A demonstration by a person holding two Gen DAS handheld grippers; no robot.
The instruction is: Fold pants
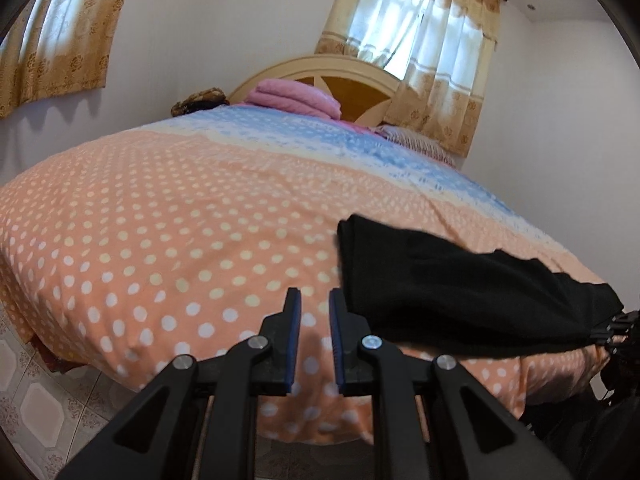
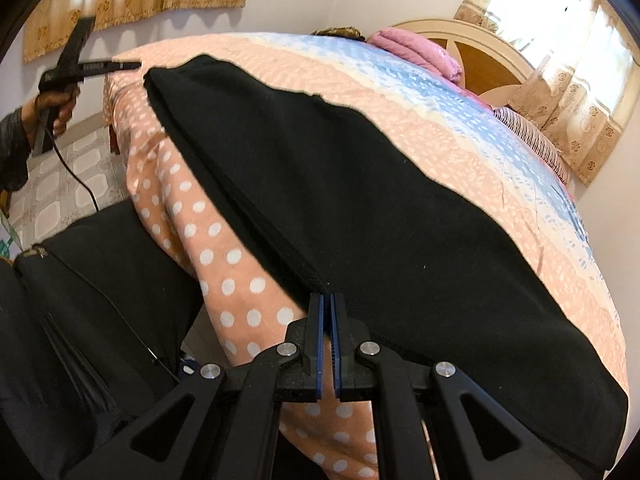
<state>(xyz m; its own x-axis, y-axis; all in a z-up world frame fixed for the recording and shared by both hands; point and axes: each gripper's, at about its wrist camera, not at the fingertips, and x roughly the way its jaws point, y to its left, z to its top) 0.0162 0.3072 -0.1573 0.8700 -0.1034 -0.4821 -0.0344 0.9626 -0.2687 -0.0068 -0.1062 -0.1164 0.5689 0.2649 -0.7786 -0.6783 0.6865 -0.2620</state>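
Black pants (image 2: 360, 184) lie folded lengthwise on the orange polka-dot bedspread (image 2: 236, 264), stretching from the near edge toward the far left. My right gripper (image 2: 326, 300) is shut on the pants' near edge. In the left wrist view the pants (image 1: 440, 284) lie to the right, and the right gripper (image 1: 618, 326) pinches their far end at the frame edge. My left gripper (image 1: 314, 296) is open and empty, just left of the pants' folded end, above the bedspread (image 1: 160, 240). It also shows in the right wrist view (image 2: 132, 65), beside the pants' far end.
Folded pink blankets (image 1: 296, 98) and a striped pillow (image 1: 416, 140) lie by the wooden headboard (image 1: 352, 80). Curtained windows (image 1: 416, 28) are behind. Tiled floor (image 1: 40, 408) lies left of the bed. The person's dark-clothed legs (image 2: 80, 320) are at the bed's near side.
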